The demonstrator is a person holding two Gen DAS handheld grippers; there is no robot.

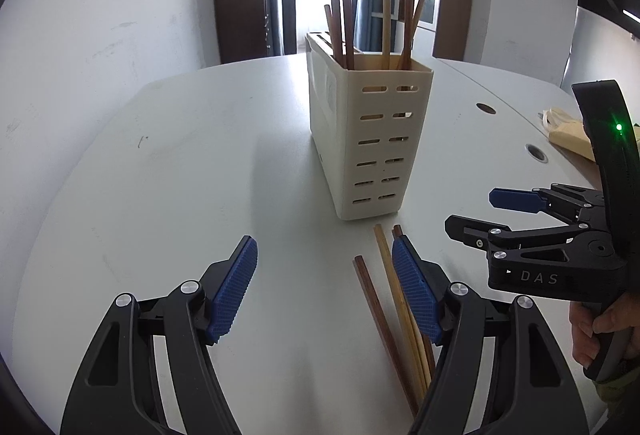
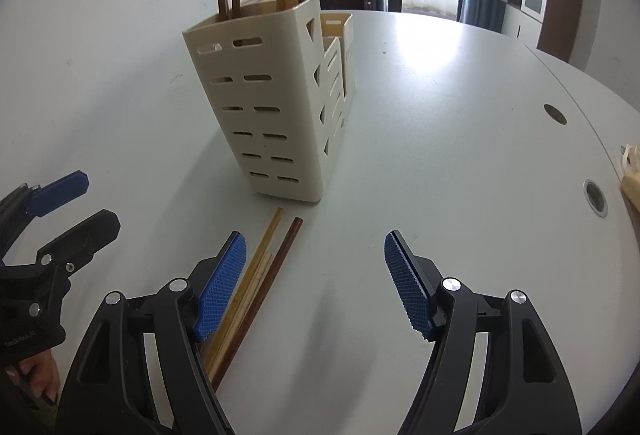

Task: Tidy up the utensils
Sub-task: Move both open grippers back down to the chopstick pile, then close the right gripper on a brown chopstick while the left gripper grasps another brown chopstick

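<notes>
- The left gripper (image 1: 325,275) is spread wide and holds nothing
- The right gripper (image 2: 314,275) is spread wide too, with nothing in it
- Loose chopsticks (image 1: 390,299) lie on the white table (image 1: 180,175), just in front of the cream holder (image 1: 370,139)
- More chopsticks stand in the holder

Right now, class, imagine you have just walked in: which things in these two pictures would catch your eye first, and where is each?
The cream slotted utensil holder stands upright mid-table, with brown and tan chopsticks sticking out of its top. A few loose chopsticks lie on the white table just in front of it. The left gripper and right gripper, blue-padded and open, hang over them.
</notes>
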